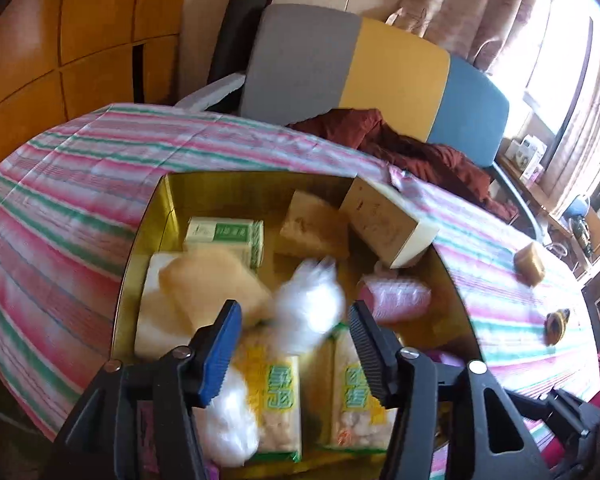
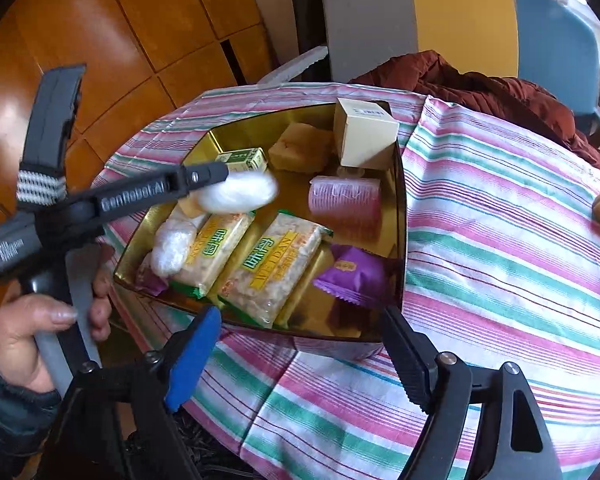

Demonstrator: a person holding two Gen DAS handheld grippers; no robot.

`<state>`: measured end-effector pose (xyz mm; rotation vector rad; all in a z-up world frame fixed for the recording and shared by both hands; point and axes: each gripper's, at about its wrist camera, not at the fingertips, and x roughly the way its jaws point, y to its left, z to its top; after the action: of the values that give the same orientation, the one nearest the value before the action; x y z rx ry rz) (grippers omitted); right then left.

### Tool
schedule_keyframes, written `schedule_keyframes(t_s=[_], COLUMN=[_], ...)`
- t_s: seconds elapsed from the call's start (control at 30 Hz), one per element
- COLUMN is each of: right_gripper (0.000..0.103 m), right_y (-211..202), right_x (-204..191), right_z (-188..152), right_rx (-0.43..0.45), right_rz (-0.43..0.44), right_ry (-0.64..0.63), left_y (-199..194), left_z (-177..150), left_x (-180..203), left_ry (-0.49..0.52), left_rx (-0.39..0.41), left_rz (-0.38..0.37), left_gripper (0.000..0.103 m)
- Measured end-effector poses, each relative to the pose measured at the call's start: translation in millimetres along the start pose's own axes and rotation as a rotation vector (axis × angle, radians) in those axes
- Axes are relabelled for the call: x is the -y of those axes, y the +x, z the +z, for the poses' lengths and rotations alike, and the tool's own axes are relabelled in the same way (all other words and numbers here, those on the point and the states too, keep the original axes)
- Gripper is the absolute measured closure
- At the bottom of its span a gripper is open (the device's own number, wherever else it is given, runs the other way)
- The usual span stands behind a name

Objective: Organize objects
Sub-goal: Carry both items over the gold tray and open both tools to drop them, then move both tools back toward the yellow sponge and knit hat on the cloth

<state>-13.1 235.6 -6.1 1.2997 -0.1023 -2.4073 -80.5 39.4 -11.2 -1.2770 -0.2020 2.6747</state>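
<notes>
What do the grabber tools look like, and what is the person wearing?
Each gripper is black plastic with silver screws, one blue ribbed pad and one black ribbed pad: left gripper, right gripper. The left has white lettering and a grey handle. The sleeve is dark blue.

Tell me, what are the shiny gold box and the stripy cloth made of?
The gold box looks like thin metal or foil-coated card: its inside walls mirror the snacks. Which one, I cannot tell. The stripy cloth looks like woven fabric, matte, with creases and folds.
</notes>
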Motion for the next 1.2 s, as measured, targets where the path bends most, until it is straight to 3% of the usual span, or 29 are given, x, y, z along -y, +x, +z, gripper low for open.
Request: schedule_keyframes(t_s=[0.13, 0.37, 0.5, 0.7, 0.8, 0.97, 1.2], right_gripper=[0.02, 0.02, 0.013, 0.0, 0.0, 0.0, 0.001], right_y=[-3.4, -14.9, -19.2, -37.1, -46.3, -54.6, -66.1], right_x=[-1.8, -6.9, -6.2, -5.9, -1.1, 19.2, 44.3], right_z=[-1.9, -5.4, -4.6, -6.4, -8.1, -9.8, -10.2], right_rx=[0.012, 0.085, 0.107, 0.214, 0.279, 0.291, 0.27], right_rz=[-0.002, -0.028, -0.02, -0.145, -0.24, -0.235, -0.261], right_ry=[-0.004, 0.0, 0.016, 0.012, 0.043, 0.125, 0.132], left_y=[-7.8, -31.2, -44.7, -60.3, -66.5, -71.1, -67.0], left_z=[-17.6, -38.8, -40.3, -40.4, -41.6, -42.2, -44.3], left_x=[-10.1, -5.2, 3.2, 16.4, 24.6, 36.8, 48.7], left_ry=[-0.037, -0.009, 0.025, 0.086, 0.113, 0.153, 0.181], left_rx=[-0.012, 0.032, 0.072, 0.112, 0.132, 0.14, 0.116], left_rz=[-0.003, 0.039, 0.032, 0.027, 0.032, 0.027, 0.026], left_gripper=[0.045, 0.045, 0.045, 0.045, 0.045, 0.045, 0.045])
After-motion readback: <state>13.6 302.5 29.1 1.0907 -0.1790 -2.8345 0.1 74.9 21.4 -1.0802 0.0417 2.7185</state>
